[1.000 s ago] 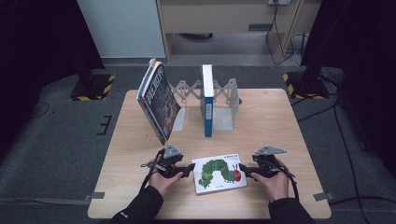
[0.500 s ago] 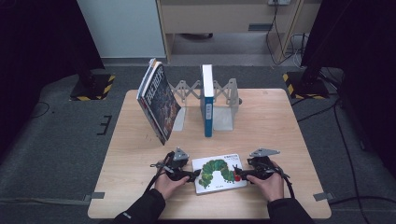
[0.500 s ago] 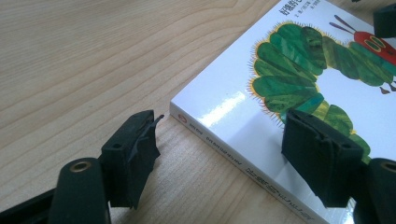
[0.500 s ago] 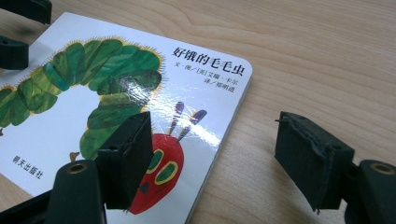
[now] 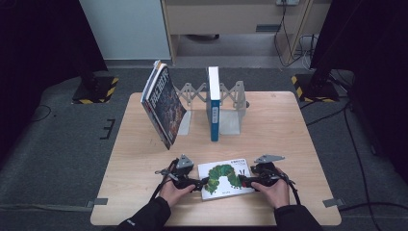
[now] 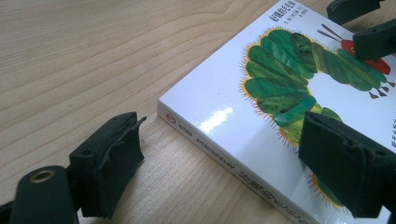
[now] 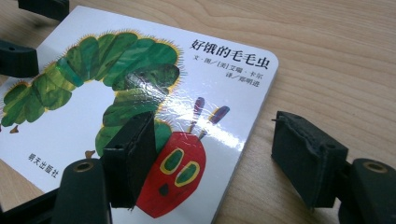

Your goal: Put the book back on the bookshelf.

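Light wood table (image 5: 144, 192) on grey floor, dark curtains both sides, cabinet at the back. Your left gripper (image 5: 198, 184) sits at the left edge of the caterpillar book (image 5: 226, 178); in the left gripper view the jaws are spread, just been opening: one pad hangs over the cover near the spine, the other is off the book over bare wood, so the spine edge is between them but not pinched. Your right gripper (image 5: 244, 181) is at the book's right edge, jaws apart w/ gap, just been closing a bit; in the right gripper view (image 7: 212, 154) one pad is over the red caterpillar head on the cover, the other is beside the book's edge over the table, no squeeze seen. Book lies flat, cover up, near the front-centre of the table, between both hands. Further back: blue book (image 5: 213, 103) upright in the grey accordion bookstand (image 5: 231, 108), & a dark-cover book (image 5: 163, 103) leaning tilted just left of the stand, well apart from the flat one.
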`<state>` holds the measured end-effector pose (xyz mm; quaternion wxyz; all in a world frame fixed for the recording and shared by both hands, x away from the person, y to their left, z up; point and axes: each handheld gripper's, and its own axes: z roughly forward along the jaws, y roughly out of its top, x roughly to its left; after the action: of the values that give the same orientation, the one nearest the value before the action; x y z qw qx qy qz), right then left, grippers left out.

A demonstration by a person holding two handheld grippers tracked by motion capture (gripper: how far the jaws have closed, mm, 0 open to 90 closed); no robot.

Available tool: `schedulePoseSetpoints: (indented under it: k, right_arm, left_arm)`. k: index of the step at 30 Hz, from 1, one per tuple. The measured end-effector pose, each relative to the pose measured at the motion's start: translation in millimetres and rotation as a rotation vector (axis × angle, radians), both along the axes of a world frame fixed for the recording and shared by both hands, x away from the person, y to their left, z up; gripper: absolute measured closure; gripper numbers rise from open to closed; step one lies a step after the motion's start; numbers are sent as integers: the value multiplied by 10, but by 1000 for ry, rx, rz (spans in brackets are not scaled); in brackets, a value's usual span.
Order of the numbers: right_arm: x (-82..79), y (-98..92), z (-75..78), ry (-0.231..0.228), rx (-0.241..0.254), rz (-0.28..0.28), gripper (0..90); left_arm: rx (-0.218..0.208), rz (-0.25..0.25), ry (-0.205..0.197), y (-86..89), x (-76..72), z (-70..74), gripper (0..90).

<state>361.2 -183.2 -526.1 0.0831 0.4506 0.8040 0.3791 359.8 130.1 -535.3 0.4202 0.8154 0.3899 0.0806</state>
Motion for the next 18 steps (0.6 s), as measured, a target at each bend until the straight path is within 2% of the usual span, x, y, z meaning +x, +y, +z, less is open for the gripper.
schedulePoseSetpoints:
  k: [7, 10, 13, 15, 18]
  right_arm:
    - [-23, 20, -6, 18, 44, 10, 336]
    - [-28, 21, -6, 16, 43, 9, 336]
    - [-36, 11, 1, 19, 57, 5, 338]
    - [-35, 5, 11, 22, 65, 4, 339]
    - [-31, -2, 11, 16, 67, 1, 343]
  left_arm:
    - [27, -1, 0, -38, -14, -4, 27]
    - [26, 15, 1, -51, -29, -5, 20]
    - [21, 5, 7, -59, -37, -4, 21]
    - [20, 7, 26, -56, -45, 22, 51]
    - [16, 12, 56, -30, -78, 60, 156]
